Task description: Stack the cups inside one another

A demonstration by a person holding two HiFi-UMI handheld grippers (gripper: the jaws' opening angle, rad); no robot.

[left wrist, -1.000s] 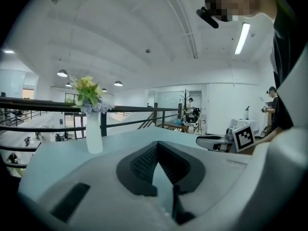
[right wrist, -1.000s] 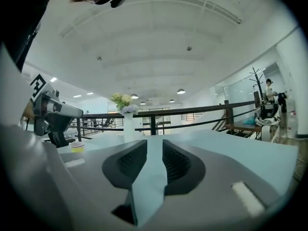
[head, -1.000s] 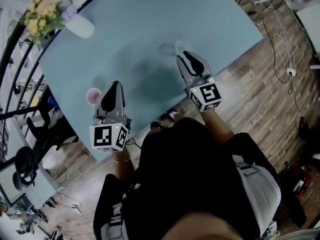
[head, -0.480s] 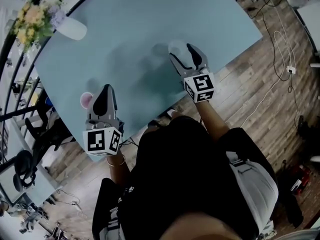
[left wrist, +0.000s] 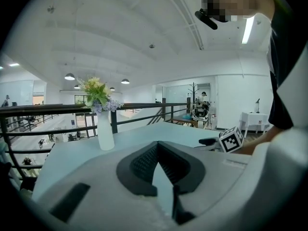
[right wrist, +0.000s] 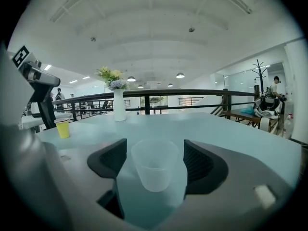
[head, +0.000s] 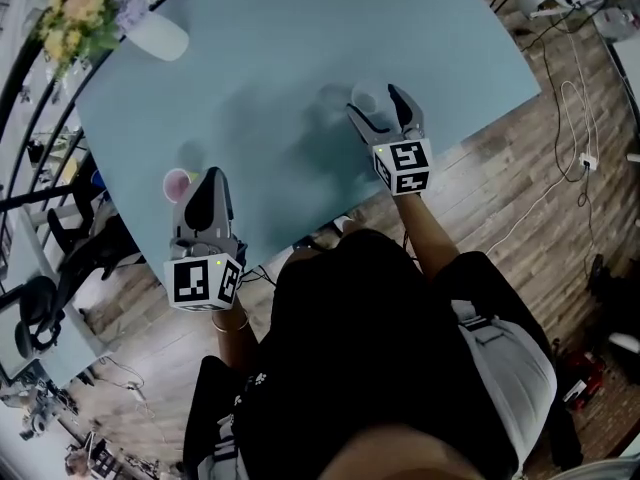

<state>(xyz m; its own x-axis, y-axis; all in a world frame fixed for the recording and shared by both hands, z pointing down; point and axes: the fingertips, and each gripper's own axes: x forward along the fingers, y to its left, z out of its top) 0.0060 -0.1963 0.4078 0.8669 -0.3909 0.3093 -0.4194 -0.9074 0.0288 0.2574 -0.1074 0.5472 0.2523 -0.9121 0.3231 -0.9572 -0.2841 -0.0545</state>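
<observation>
**Head view.** Pale blue bench (head: pixel 260 58) fills the upper half of the frame. Right tool (head: pixel 378 108) sits right of centre, tips on either side of a clear cup (head: pixel 364 99) that stands upright on the bench. Left tool (head: pixel 210 180) is at lower left, near the bench edge. A yellow cup (head: pixel 178 182), pinkish inside from above, stands just beside its tip on the left. The two cups are well apart. White vase (head: pixel 160 38) with flowers (head: pixel 85 8) is at upper left.

**Left gripper view.** Left tool (left wrist: pixel 158 148): jaws brought together, nothing between them. The bench runs ahead. The vase (left wrist: pixel 105 130) and flowers (left wrist: pixel 96 90) stand left of centre, with a dark railing (left wrist: pixel 144 107) behind. The right tool's marker cube (left wrist: pixel 231 139) shows at the right.

**Right gripper view.** Right tool (right wrist: pixel 156 161): jaws wide apart, having just been opening. The clear cup (right wrist: pixel 155 167) stands upright between them, with a gap on each side, so it is not gripped. The yellow cup (right wrist: pixel 62 127) stands upright at far left. The left tool (right wrist: pixel 41 78) hangs just above and beside it. The vase (right wrist: pixel 119 106) is further back, by the railing.
</observation>
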